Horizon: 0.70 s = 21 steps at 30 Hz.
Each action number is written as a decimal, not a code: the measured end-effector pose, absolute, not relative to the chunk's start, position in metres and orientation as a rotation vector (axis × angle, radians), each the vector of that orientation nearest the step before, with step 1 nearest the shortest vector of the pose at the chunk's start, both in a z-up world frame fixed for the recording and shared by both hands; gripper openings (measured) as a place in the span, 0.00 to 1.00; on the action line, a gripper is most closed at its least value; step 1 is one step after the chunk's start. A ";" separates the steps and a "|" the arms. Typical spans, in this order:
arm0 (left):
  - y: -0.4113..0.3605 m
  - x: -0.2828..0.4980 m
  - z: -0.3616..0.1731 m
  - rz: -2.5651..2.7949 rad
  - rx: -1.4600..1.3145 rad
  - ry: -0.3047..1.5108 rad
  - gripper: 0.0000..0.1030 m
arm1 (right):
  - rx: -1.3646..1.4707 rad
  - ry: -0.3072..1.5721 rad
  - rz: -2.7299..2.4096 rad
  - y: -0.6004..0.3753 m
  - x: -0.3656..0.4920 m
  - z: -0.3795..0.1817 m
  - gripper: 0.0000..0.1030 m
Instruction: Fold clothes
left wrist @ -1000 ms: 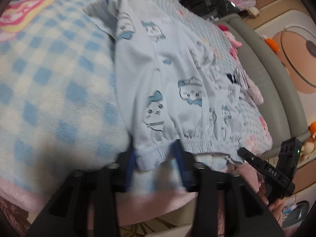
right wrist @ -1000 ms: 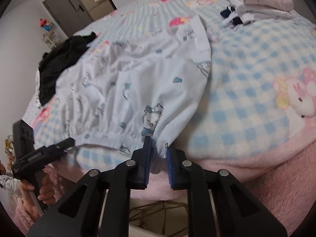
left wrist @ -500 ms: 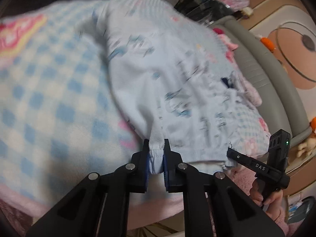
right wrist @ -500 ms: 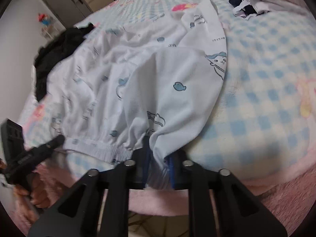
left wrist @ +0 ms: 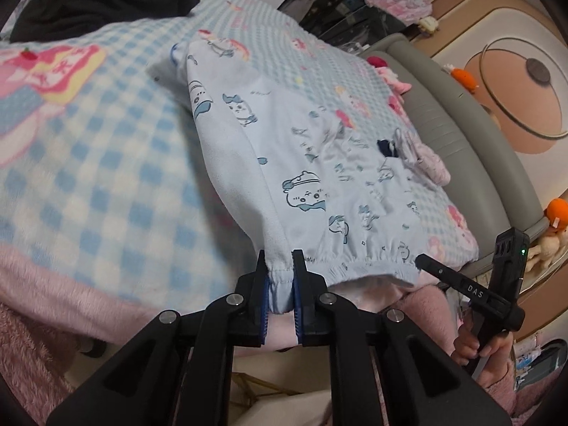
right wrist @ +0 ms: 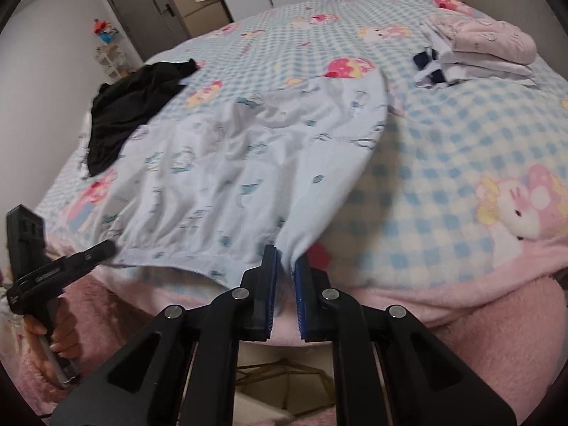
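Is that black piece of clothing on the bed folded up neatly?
No, the black garment lies crumpled and spread loosely on the checked blanket.

A blue-and-white checked blanket [right wrist: 443, 149] with cartoon prints and a pink border covers the bed. A grey door [right wrist: 142, 10] stands in the far wall. An orange plush toy [left wrist: 555, 209] sits beside the grey bed frame [left wrist: 447, 120].

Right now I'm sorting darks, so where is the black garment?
In the right wrist view the black garment lies crumpled at the bed's far left, touching the pale blue printed garment.
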<state>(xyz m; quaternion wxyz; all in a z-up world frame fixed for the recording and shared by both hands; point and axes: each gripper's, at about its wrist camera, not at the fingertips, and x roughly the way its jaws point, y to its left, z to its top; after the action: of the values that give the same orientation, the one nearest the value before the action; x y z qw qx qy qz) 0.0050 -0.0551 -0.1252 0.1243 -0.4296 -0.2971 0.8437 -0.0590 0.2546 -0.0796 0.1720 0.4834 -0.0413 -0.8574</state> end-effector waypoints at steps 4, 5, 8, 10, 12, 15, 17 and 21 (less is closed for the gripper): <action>-0.058 -0.004 -0.129 2.492 -1.330 -0.826 0.30 | 1.399 -0.106 -2.428 0.257 -0.066 -0.087 0.11; -0.056 -0.005 -0.126 2.512 -1.323 -0.780 0.39 | 1.392 -0.094 -2.420 0.256 -0.066 -0.086 0.20; -0.057 -0.013 -0.128 2.486 -1.311 -0.732 0.48 | 1.382 -0.031 -2.406 0.251 -0.067 -0.091 0.48; -0.058 -0.027 -0.135 2.455 -1.342 -0.730 0.45 | 1.405 0.001 -2.362 0.244 -0.078 -0.104 0.51; -0.056 -0.043 -0.139 2.451 -1.373 -0.700 0.15 | 1.444 0.022 -2.320 0.239 -0.093 -0.116 0.24; -0.051 -0.050 -0.106 2.563 -1.239 -0.610 0.05 | 1.340 0.007 -2.381 0.239 -0.105 -0.095 0.03; -0.049 -0.052 -0.081 2.663 -1.132 -0.551 0.05 | 1.191 0.000 -2.483 0.243 -0.107 -0.067 0.03; -0.045 -0.071 -0.095 2.739 -1.285 -0.447 0.05 | 1.183 -0.001 -2.588 0.248 -0.121 -0.060 0.03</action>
<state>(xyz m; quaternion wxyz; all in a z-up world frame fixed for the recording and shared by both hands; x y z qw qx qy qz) -0.0711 -0.0452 -0.0953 0.0418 -0.4197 -0.1461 0.8948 -0.1206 0.2483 -0.0603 0.1475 0.4111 -0.0003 -0.8996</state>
